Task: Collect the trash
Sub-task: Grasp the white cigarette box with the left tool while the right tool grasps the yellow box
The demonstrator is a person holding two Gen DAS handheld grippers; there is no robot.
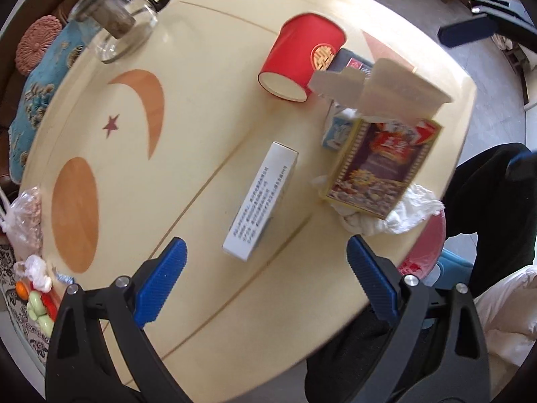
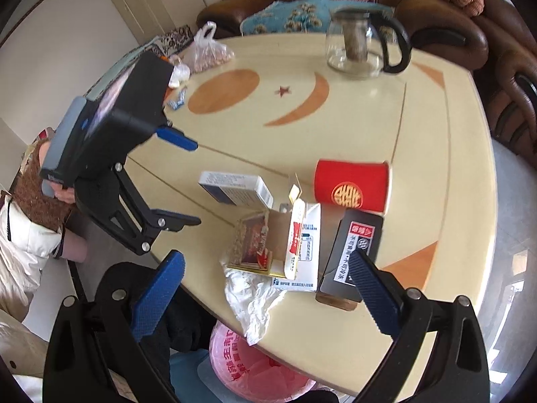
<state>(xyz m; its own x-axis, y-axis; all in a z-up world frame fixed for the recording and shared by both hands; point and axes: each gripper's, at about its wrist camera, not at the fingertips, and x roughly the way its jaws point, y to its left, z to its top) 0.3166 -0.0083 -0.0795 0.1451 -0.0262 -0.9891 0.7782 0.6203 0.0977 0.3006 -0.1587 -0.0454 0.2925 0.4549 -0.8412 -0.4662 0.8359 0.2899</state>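
Note:
On the cream round table (image 1: 208, 77) lie a white carton (image 1: 260, 201), a tipped red paper cup (image 1: 302, 57), an opened snack box (image 1: 382, 164), a crumpled white plastic wrapper (image 1: 409, 208), a small white-blue carton (image 1: 335, 131) and a black packet (image 2: 355, 248). My left gripper (image 1: 266, 282) is open above the near table edge, just short of the white carton (image 2: 235, 188). My right gripper (image 2: 268, 295) is open above the wrapper (image 2: 251, 292) and snack box (image 2: 255, 245), near the cup (image 2: 352, 184). The left gripper (image 2: 188, 181) shows in the right wrist view.
A glass teapot (image 2: 362, 47) stands at the far side. A bag of nuts (image 2: 208, 53) and small items sit at the table's left edge. A bin with a pink bag liner (image 2: 255, 369) stands below the near edge. A brown sofa (image 2: 436, 10) lies behind.

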